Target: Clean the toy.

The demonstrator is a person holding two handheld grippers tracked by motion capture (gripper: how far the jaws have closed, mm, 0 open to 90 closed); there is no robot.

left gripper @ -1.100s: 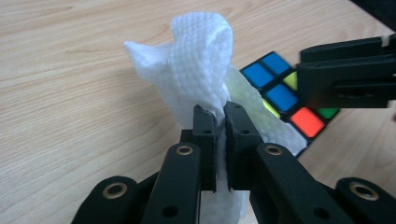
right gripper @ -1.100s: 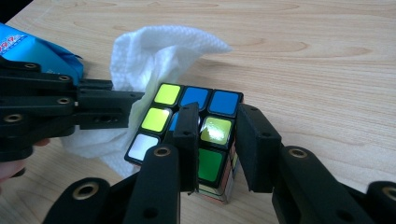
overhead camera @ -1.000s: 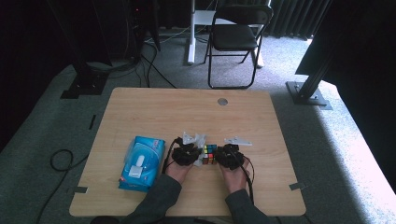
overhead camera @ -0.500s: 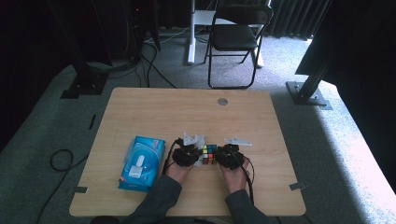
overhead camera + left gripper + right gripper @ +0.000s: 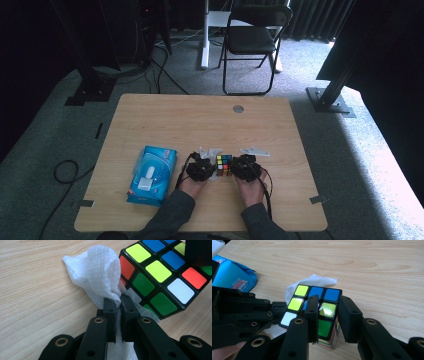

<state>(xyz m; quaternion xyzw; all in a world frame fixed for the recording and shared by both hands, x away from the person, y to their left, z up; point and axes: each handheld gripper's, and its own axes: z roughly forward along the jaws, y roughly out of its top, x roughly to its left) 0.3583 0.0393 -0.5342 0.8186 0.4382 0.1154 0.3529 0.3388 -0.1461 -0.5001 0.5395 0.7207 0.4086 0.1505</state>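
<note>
Your left gripper (image 5: 119, 305) is clamped tight on a white wipe (image 5: 100, 275), which presses against the puzzle cube (image 5: 224, 165). Your right gripper (image 5: 329, 315) is closed on that cube's corner, which stands on the table (image 5: 200, 120) between your hands. The blue wipe pack (image 5: 152, 174) lies beyond to the left.

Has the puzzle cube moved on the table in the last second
No. In the high view the cube sits at the same distance from the blue wipes pack and from the table's near edge as before.
</note>
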